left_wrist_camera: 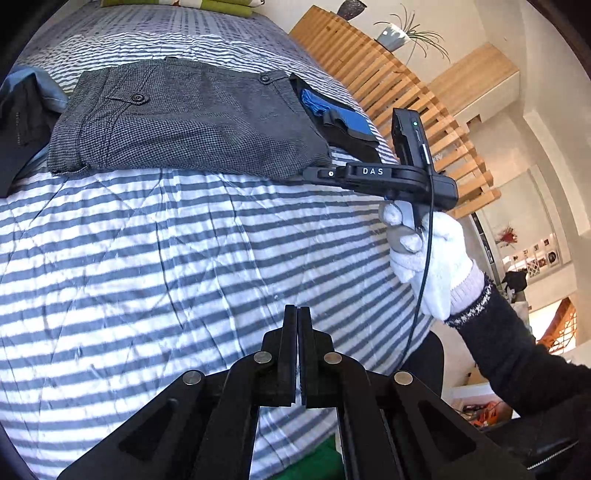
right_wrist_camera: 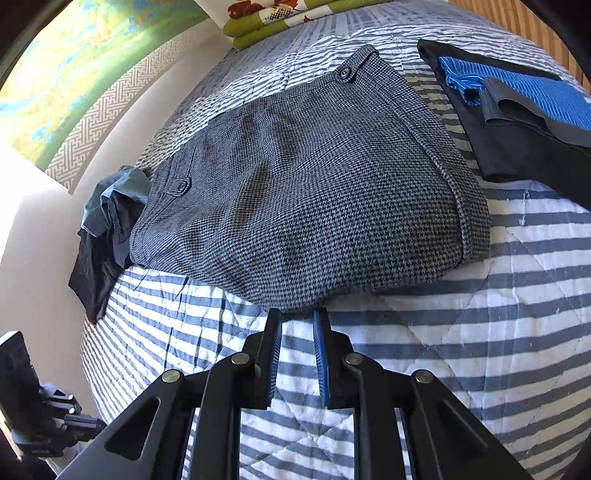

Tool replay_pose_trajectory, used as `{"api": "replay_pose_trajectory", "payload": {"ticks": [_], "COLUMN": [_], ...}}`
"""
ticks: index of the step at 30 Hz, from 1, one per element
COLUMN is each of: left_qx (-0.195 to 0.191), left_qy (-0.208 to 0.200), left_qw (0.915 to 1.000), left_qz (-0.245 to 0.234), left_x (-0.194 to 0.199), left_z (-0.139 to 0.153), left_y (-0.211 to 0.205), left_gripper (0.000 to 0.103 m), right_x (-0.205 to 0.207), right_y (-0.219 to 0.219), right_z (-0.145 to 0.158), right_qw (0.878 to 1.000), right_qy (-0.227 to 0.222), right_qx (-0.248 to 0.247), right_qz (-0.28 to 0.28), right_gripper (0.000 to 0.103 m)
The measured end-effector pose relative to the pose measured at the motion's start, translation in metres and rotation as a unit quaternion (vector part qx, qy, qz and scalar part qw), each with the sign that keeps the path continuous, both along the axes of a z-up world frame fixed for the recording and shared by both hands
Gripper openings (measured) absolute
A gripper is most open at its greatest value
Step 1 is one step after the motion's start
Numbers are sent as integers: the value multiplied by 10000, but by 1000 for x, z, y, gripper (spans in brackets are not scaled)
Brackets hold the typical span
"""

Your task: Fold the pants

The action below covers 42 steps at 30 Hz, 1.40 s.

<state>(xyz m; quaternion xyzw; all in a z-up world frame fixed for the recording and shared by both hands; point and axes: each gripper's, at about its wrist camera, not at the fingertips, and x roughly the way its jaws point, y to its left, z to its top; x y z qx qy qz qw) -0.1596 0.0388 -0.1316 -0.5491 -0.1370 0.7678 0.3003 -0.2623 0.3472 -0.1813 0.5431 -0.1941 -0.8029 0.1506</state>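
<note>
Grey houndstooth pants (left_wrist_camera: 184,125) lie folded into a compact rectangle on the striped bedspread (left_wrist_camera: 166,258). In the right wrist view the pants (right_wrist_camera: 314,192) fill the middle, their near edge just beyond my fingertips. My right gripper (right_wrist_camera: 297,314) is open, nothing between its blue pads, a little short of that edge. In the left wrist view the right gripper (left_wrist_camera: 314,172) shows from the side at the pants' near right corner, held by a white-gloved hand (left_wrist_camera: 428,251). My left gripper (left_wrist_camera: 297,310) is shut and empty, well back from the pants over bare bedspread.
A folded dark and blue garment (right_wrist_camera: 517,110) lies right of the pants; a crumpled dark one (right_wrist_camera: 107,229) lies at their left. Green patterned cushions (right_wrist_camera: 280,18) sit at the bed's far end. A wooden slatted headboard (left_wrist_camera: 406,96) runs along the right side.
</note>
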Motion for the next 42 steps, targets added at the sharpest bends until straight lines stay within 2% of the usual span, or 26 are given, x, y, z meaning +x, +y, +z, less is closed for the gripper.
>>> {"api": "replay_pose_trajectory", "payload": {"ticks": [6,12,14,15,16,17,25,31,35,38,42], "left_qx": [-293,-751,-827,-857,-866,-884,-843,-627,-511,-941,-1113], "left_qy": [2,-104,-197,-228,-230,-235,-347,-498,-687,-604,-596], "left_qw": [9994,9950,9940,9937,9937,9936,9943,9955,9959,9935,9919], "left_qz": [-181,-651,-695,-683,-672,-656,-551,-507,-297,-204,96], "left_x": [95,185,206,214,222,228,246,246,242,235,203], "left_z": [25,24,23,23,24,24,27,26,18,9,2], "left_y": [-5,5,6,4,1,-2,-15,-18,-32,-42,-62], "left_gripper": [0,1,17,38,51,53,53,53,53,53,52], "right_x": [57,142,167,177,187,196,227,230,225,221,213], "right_y": [-6,-25,-33,-35,-37,-38,-41,-52,-56,-59,-54], "right_z": [33,60,62,63,64,64,73,70,72,73,70], "right_qw": [9995,9960,9946,9942,9937,9932,9914,9902,9900,9895,9896], "right_qy": [261,690,758,774,800,829,952,893,907,934,919], "right_qx": [-66,110,182,203,231,270,412,568,545,578,708], "right_qz": [152,562,681,721,744,772,793,917,935,944,855], "right_gripper": [16,25,25,25,25,25,25,26,26,26,26]}}
